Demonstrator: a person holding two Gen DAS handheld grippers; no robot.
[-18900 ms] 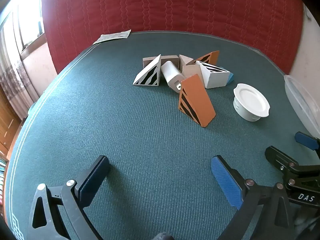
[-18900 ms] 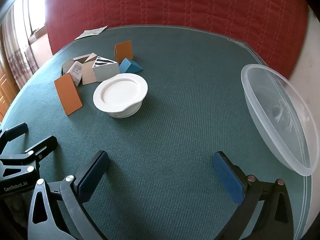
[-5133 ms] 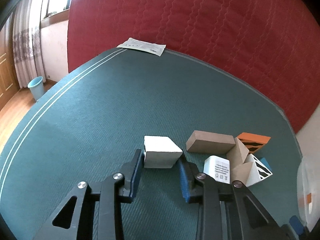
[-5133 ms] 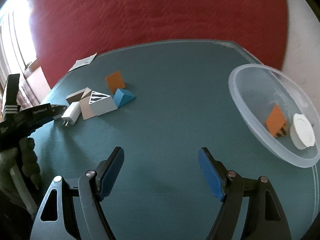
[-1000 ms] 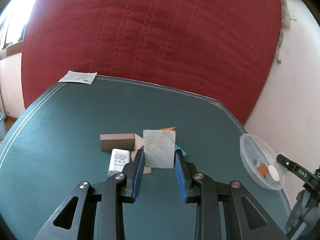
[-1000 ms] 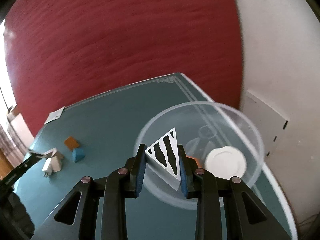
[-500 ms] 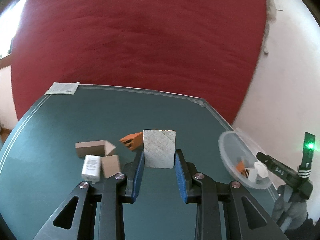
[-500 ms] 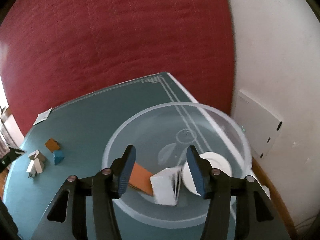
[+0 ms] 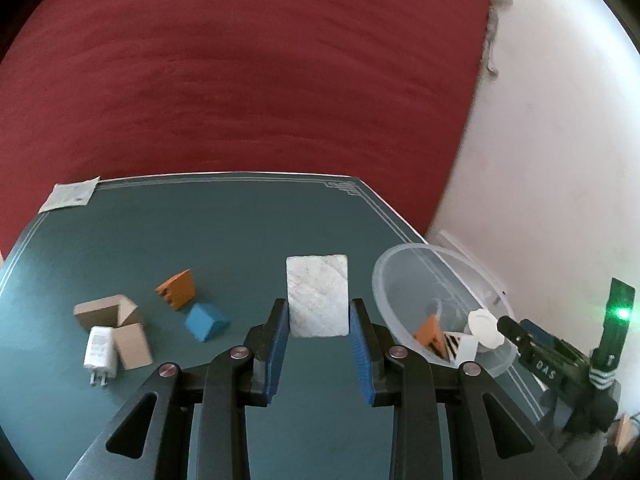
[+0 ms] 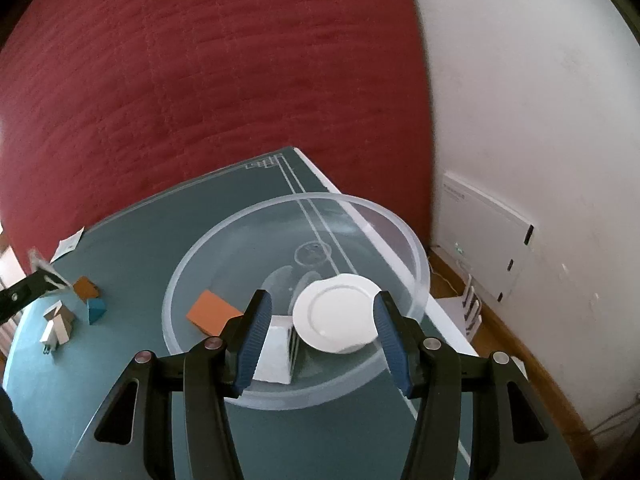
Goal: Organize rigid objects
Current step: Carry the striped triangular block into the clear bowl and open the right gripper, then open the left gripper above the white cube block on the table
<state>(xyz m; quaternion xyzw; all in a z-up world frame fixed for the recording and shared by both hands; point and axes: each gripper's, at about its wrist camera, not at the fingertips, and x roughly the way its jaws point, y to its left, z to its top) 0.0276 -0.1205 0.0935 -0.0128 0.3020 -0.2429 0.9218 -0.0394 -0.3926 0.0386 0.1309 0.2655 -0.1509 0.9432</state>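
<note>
On the left of the green table I see what is not yet sorted: a white charger, two tan blocks, an orange wedge and a blue wedge. My left gripper is clamped on a pale grey block, carried above the table short of the clear bowl, so I judge I am mid-transfer. The next move calls for bringing the block over the rim, then letting go. At the far right, my right gripper hangs over the bowl with its jaws parted and nothing between the pads; they have just been opening. The striped wedge lies below it, beside the orange block and the white dish. Only the right wrist view shows the bowl's inside plainly; only the left shows the held block's face.
</note>
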